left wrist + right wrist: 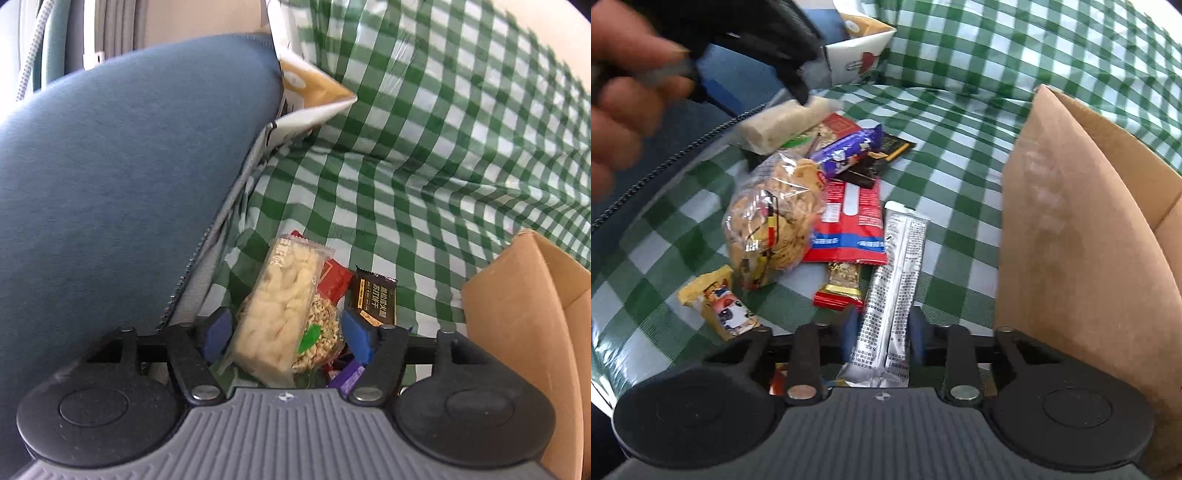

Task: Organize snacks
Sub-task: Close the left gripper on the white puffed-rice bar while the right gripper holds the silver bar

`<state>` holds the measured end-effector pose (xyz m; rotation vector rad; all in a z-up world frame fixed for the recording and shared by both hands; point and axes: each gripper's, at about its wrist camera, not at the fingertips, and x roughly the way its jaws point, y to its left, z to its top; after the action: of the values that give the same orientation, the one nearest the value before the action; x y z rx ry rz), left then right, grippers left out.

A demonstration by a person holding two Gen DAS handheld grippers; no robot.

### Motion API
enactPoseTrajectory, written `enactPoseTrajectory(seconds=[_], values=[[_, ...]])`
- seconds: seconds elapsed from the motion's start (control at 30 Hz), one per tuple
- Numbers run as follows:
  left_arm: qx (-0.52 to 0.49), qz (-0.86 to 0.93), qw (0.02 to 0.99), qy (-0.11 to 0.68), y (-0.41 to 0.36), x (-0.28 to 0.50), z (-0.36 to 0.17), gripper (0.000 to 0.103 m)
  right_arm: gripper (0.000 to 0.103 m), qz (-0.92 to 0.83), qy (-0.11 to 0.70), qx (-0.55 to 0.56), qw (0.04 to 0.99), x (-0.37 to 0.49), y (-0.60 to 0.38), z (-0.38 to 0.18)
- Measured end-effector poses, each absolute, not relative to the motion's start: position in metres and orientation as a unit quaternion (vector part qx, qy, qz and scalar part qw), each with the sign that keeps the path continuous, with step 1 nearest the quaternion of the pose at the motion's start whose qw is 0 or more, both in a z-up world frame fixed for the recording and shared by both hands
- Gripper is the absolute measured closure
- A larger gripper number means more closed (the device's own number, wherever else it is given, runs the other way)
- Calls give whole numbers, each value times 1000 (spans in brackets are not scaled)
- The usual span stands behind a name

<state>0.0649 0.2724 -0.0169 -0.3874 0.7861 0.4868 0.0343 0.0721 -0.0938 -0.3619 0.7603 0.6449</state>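
The left gripper (286, 334) was spread wide around the pale rice-cracker bar (277, 310) at lower centre, pads clear, so a centred squeeze was judged best, while the right gripper (882, 334) was clamped on the silver sachet (892, 295) beside the cardboard box (1082, 229).

The table (960, 122) is covered in a glossy green-and-white checked cloth that looks like smooth plastic sheeting, and at its right edge stands a cardboard box (1078, 206) of matt brown paperboard. The snacks are in shiny film: a silver foil sachet (894, 280), a clear crinkled cellophane bag (775, 214) and a transparent-wrapped rice bar (280, 306). The blue cushion (122, 177) is matt woven cloth with a metal zip; the left gripper (286, 330) has ribbed matt grey plastic and blue rubbery pads.
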Motion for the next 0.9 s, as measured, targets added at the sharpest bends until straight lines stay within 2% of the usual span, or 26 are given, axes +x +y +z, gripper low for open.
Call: enactPoseTrajectory(seconds=[0.23,0.27,0.3,0.33,0.37,0.5,0.7,0.9], values=[[-202,252,857,402,280,82,-32,31,79,321,371,-169,855,26,67,-86],[-202,250,856,404,280,82,-34,36,79,321,372,-172,854,23,68,-85],[-200,247,857,406,280,81,-34,52,79,321,373,-175,853,22,68,-85],[-198,244,858,407,280,78,-33,60,78,320,375,-175,852,21,68,-85],[-199,240,858,407,280,75,-31,62,77,318,377,-174,852,21,69,-85],[-212,237,849,422,277,54,-26,62,69,318,386,-164,850,25,72,-86],[-252,218,814,475,282,47,-42,62,69,313,390,-157,852,31,71,-89],[-252,224,811,478,282,54,-47,62,71,318,381,-160,853,30,72,-91]])
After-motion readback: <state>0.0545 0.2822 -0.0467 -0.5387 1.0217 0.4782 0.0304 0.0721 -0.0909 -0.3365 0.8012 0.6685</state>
